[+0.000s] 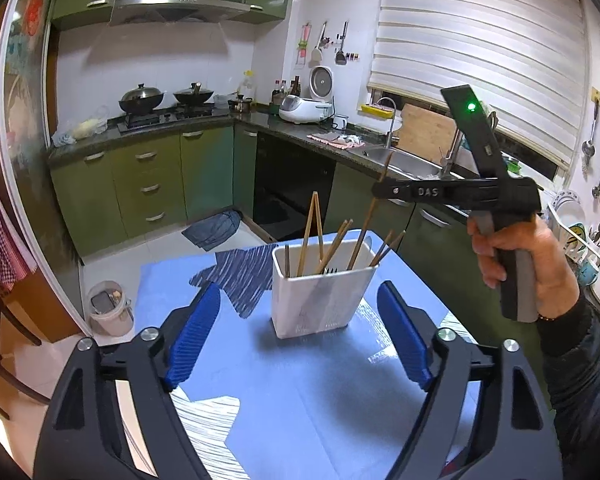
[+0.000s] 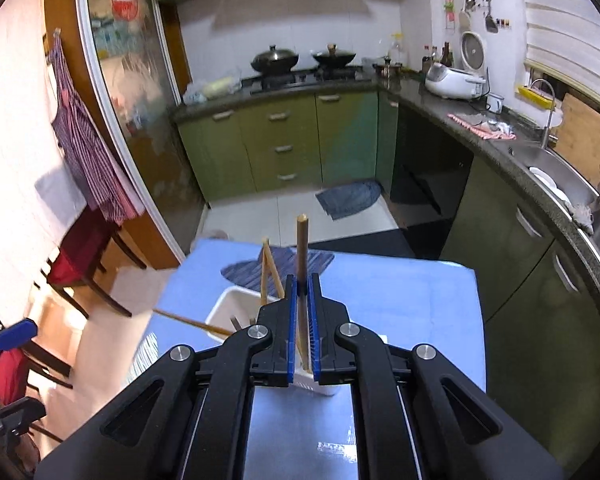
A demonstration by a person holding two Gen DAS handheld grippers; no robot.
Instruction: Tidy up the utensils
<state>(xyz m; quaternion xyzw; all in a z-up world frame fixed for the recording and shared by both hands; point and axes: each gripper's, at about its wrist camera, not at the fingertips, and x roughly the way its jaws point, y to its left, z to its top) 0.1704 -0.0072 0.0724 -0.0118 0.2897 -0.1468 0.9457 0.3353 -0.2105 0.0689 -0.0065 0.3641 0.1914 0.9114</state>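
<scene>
A white utensil holder [image 1: 320, 300] stands on the blue-covered table [image 1: 300, 400] with several wooden chopsticks [image 1: 312, 236] leaning in it. My left gripper [image 1: 298, 288] is open, its blue pads [image 1: 196, 336] wide apart on either side of the holder and not touching it. A person's hand [image 1: 516, 260] holds my right gripper [image 1: 380, 191] above the holder's right side. In the right wrist view the right gripper [image 2: 302, 280] is shut on one brown chopstick [image 2: 302, 248], held nearly upright over the holder [image 2: 228, 304]. The chopstick's lower end points into the holder.
A dark striped cloth [image 1: 244, 276] lies on the table behind the holder. A small bin [image 1: 108, 308] stands on the floor to the left. Green cabinets, a sink [image 1: 400, 160] and a dish rack run along the right. Chairs [image 2: 80, 264] stand at the left.
</scene>
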